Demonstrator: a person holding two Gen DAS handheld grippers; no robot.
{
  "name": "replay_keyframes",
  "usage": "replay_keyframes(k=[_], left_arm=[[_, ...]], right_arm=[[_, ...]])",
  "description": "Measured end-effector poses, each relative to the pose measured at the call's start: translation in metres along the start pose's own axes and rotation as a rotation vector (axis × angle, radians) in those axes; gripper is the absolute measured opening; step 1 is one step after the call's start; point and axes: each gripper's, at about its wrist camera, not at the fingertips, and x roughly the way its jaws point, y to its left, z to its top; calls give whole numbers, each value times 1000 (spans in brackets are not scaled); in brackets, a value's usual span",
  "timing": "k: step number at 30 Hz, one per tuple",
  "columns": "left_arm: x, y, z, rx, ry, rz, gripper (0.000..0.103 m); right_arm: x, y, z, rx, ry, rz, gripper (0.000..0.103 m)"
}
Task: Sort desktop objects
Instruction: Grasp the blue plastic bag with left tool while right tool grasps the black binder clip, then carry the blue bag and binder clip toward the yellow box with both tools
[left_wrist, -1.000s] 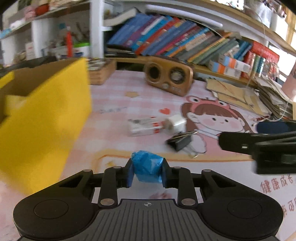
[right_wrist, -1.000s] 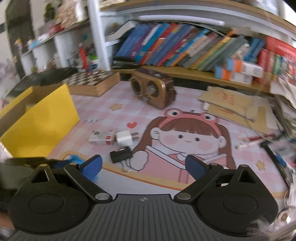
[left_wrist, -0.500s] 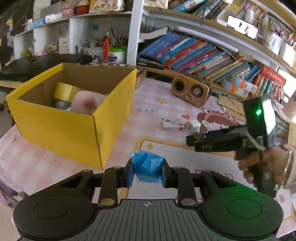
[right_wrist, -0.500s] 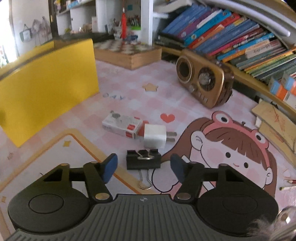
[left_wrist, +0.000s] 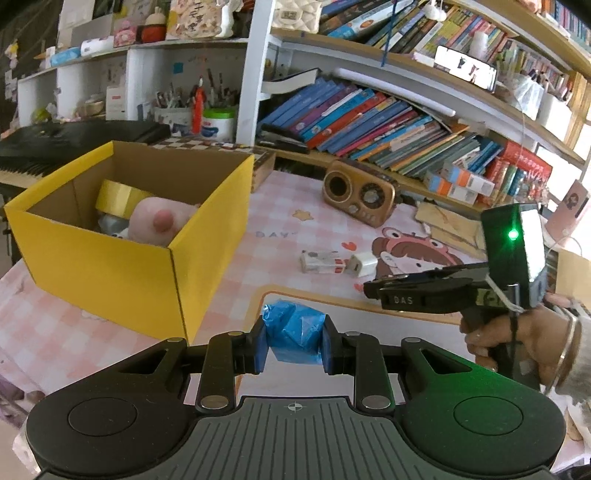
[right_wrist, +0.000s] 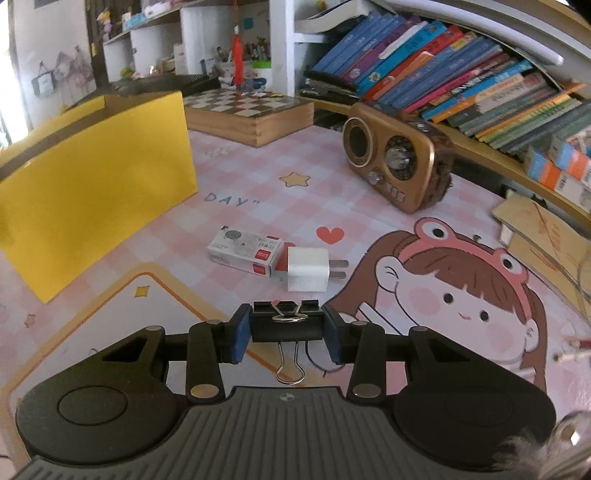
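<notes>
My left gripper (left_wrist: 294, 338) is shut on a crumpled blue wrapper (left_wrist: 293, 334) and holds it above the mat, near the right front corner of the yellow box (left_wrist: 129, 254). The box holds a yellow tape roll (left_wrist: 118, 197) and a pink plush (left_wrist: 162, 221). My right gripper (right_wrist: 286, 328) is shut on a black binder clip (right_wrist: 286, 323) on the mat; the gripper also shows in the left wrist view (left_wrist: 373, 290). A small white and red carton (right_wrist: 245, 254) and a white charger plug (right_wrist: 308, 273) lie just beyond the clip.
A brown retro radio (right_wrist: 395, 166) stands at the back of the pink cartoon mat (right_wrist: 443, 295). A wooden chessboard box (right_wrist: 251, 114) sits behind the yellow box (right_wrist: 92, 184). Leaning books (right_wrist: 443, 66) fill the shelf behind, and loose papers (right_wrist: 535, 236) lie at the right.
My left gripper has risen and pulled back with the blue wrapper, bringing the box interior into view. My right gripper has moved in and closed on the binder clip.
</notes>
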Motion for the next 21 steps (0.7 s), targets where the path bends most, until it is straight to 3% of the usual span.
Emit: replay_keyframes(k=[21], left_arm=[[-28,27,7,48,-50,-132,25]], right_arm=[[-124,46,-11,213,-108,-54,38]])
